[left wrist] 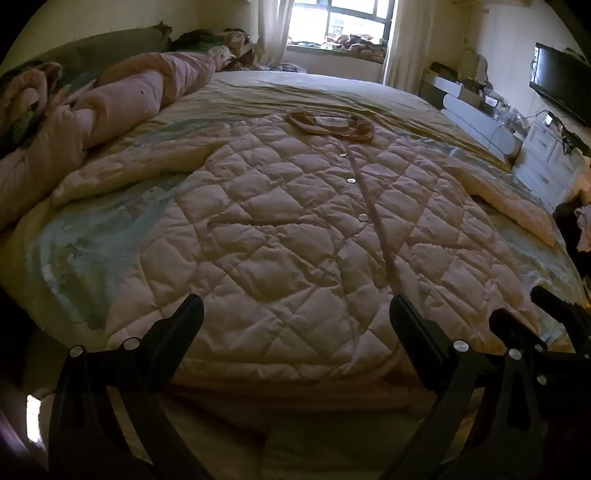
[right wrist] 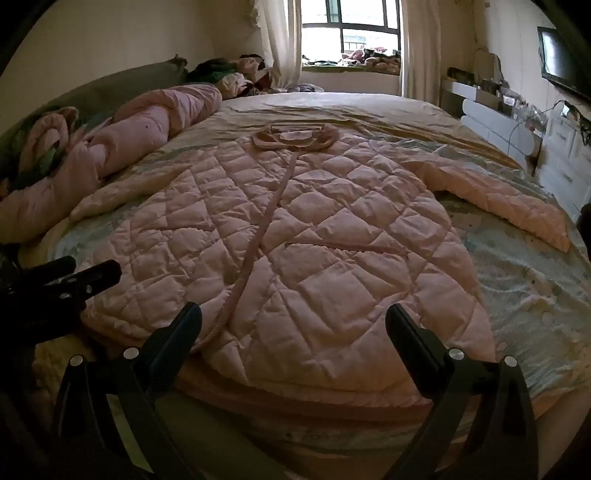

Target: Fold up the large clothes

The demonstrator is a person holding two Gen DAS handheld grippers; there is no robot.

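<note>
A large pale pink quilted coat lies flat and face up on the bed, its brown collar at the far end and its hem nearest me. Both sleeves spread out sideways. My left gripper hovers open over the left half of the hem, with nothing between its fingers. My right gripper hovers open over the right half of the hem, also with nothing in it. In the left wrist view the right gripper shows at the lower right; in the right wrist view the left gripper shows at the left.
A rolled pink duvet lies along the bed's left side by a dark headboard. The patterned sheet covers the bed. White cabinets and a television stand at the right; a window is at the far end.
</note>
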